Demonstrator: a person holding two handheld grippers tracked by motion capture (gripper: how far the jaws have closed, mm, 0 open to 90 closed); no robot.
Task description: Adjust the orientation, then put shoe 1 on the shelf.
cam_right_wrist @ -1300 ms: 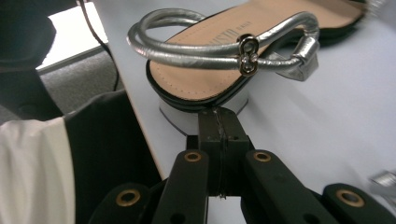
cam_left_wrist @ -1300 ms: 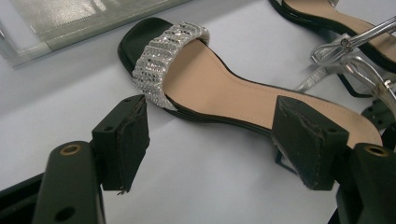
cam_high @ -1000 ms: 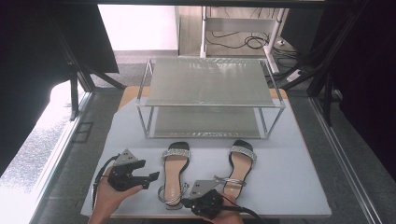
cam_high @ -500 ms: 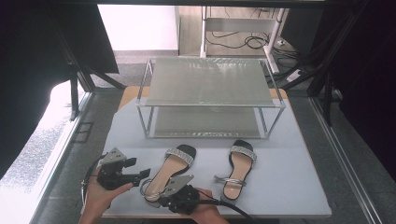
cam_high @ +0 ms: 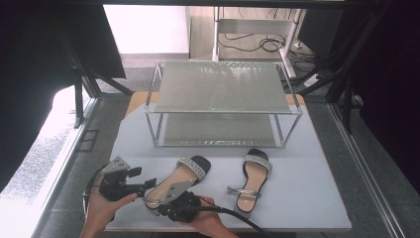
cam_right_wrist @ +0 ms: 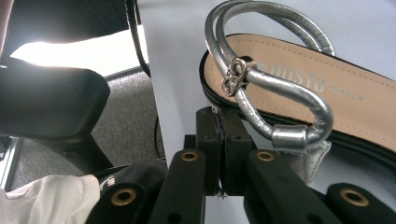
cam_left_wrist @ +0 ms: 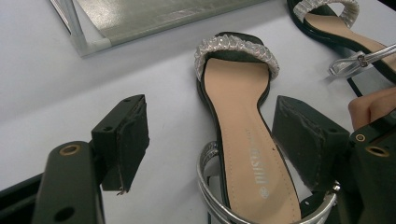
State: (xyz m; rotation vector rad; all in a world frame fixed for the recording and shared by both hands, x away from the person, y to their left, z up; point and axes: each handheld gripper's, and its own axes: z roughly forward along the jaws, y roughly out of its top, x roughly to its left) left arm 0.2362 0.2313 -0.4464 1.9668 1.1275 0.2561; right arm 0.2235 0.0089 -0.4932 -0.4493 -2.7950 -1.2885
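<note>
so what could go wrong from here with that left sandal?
1. The right gripper is pinched on the heel edge of the left sandal, a thin bite; it could slip out if lifted.
2. The left gripper is open around the sandal's heel end, close to the right gripper; closing may clip it.
3. The loose silver strap could snag on a jaw or on the rack.

Two sandals lie side by side, left sandal (cam_high: 179, 180) and right sandal (cam_high: 252, 178), before the rack (cam_high: 223, 99).
</note>
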